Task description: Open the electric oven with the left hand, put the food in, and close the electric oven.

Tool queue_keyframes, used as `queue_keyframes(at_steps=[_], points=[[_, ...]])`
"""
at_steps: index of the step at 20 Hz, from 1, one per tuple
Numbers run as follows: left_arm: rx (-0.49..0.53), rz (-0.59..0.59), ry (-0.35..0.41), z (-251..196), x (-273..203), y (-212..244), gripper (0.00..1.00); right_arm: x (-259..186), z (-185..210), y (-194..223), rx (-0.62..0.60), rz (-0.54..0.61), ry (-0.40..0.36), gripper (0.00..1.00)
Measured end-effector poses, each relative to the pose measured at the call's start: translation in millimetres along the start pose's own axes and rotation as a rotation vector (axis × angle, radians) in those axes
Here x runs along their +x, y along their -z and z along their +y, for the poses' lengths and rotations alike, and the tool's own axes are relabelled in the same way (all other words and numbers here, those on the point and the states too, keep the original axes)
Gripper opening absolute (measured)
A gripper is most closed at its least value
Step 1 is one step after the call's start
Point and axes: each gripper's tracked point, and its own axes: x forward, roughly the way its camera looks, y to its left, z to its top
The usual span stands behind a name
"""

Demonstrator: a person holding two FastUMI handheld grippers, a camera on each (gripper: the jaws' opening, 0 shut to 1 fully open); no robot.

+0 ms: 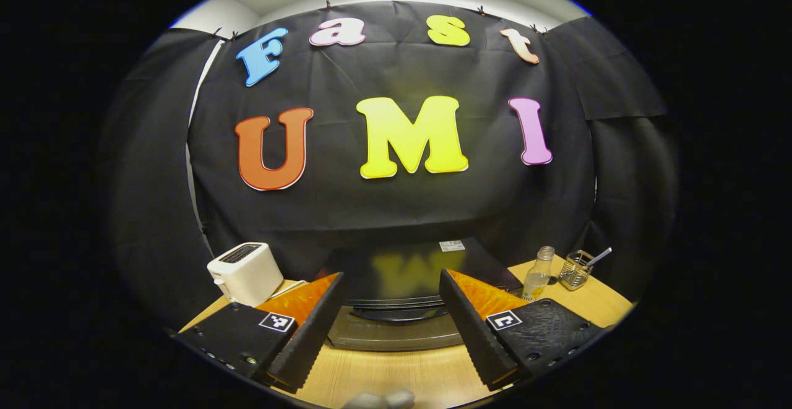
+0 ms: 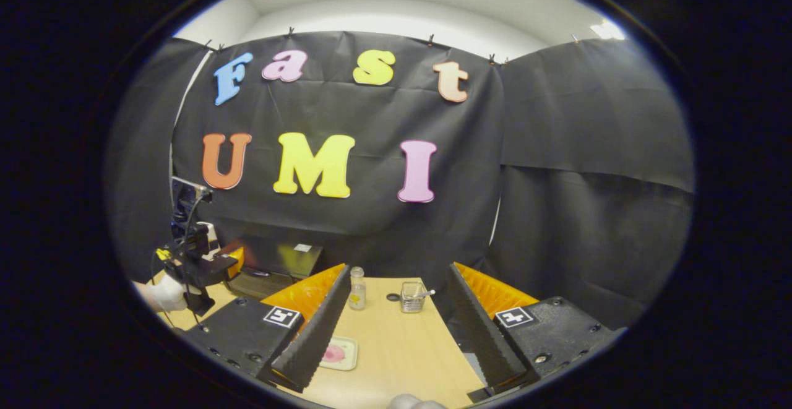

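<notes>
Left gripper (image 1: pixel 392 328): fingers wide apart, holding nothing, above the table's near edge and aimed at the oven; also seen in the right gripper view at 9 o'clock (image 2: pixel 232 260), held by a gloved hand (image 2: pixel 166 294).
Right gripper (image 2: pixel 396 328): fingers wide apart, empty, over the table.
Oven (image 1: pixel 402 273): black, dead ahead at 12 o'clock of the left gripper, on the table against the cloth wall; its front shows between the two fingers. Whether the door is fully shut, I cannot tell.
Food (image 2: pixel 334 353): pink piece on a small tray (image 2: pixel 346 359), at 7 o'clock in the right gripper view, just beside that gripper's left finger.
Toaster (image 1: pixel 245 273): white, at 10 o'clock of the oven.
Bottle (image 1: pixel 537 273): clear, right of the oven.
Wire holder (image 1: pixel 575 271): beside the bottle, a utensil sticking out.
Table (image 1: pixel 427 378): light wood.
</notes>
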Motion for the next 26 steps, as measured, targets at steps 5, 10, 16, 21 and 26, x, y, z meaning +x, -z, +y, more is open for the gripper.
queue_keyframes(at_steps=[5,10,16,21,26], points=[[-0.016,0.084,0.020,-6.0,41.6,44.9,0.97,-7.5,-13.3,13.3,0.014,0.052,0.059,0.99],[-0.020,0.120,0.033,-9.2,55.8,61.0,0.97,-9.9,-13.9,12.9,0.002,0.053,0.072,0.99],[-0.025,0.141,0.039,-9.2,34.2,66.9,0.96,-11.0,-11.3,13.3,0.010,0.056,0.035,0.99],[-0.028,0.167,0.056,-9.0,-1.8,85.2,0.97,-20.1,1.2,18.1,0.031,0.062,0.004,0.99],[-0.027,0.205,0.060,-9.1,-32.6,110.3,0.97,-29.3,6.7,29.2,0.040,0.082,-0.015,0.99]])
